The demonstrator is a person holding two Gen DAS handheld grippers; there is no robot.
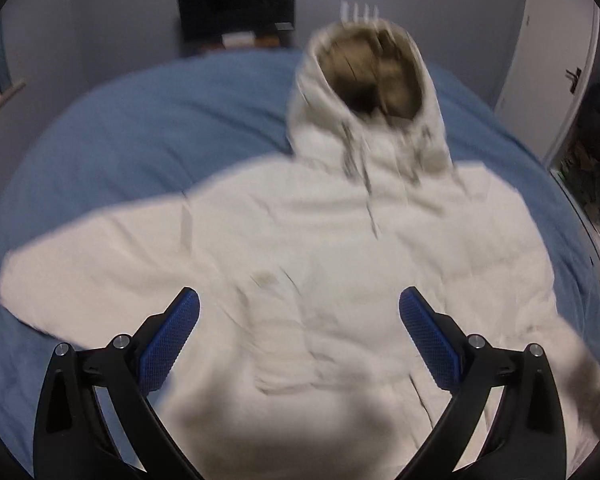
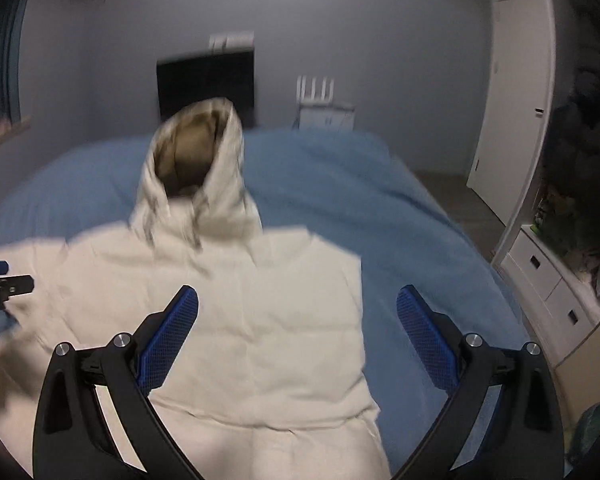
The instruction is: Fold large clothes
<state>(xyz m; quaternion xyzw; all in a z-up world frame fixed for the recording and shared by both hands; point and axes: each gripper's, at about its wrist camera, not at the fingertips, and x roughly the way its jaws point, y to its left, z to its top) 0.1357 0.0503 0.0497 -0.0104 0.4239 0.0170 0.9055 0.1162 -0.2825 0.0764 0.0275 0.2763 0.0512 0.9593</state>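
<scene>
A cream hooded sweatshirt [image 1: 320, 248] lies front up on a blue bed [image 1: 140, 128], its hood with tan lining [image 1: 372, 76] pointing away. Its left sleeve [image 1: 80, 264] stretches out to the left. My left gripper [image 1: 299, 308] is open and empty above the chest. In the right wrist view the sweatshirt [image 2: 252, 320] lies with its right side folded in to a straight edge. My right gripper [image 2: 297, 308] is open and empty above that edge. The left gripper's tip [image 2: 4, 284] shows at the far left of that view.
A dark monitor [image 1: 236, 8] stands against the grey wall beyond the bed. A white router with antennas [image 2: 320, 96] stands behind the bed [image 2: 400, 220]. A white wardrobe and drawers [image 2: 540, 272] stand to the right. Both views are motion-blurred.
</scene>
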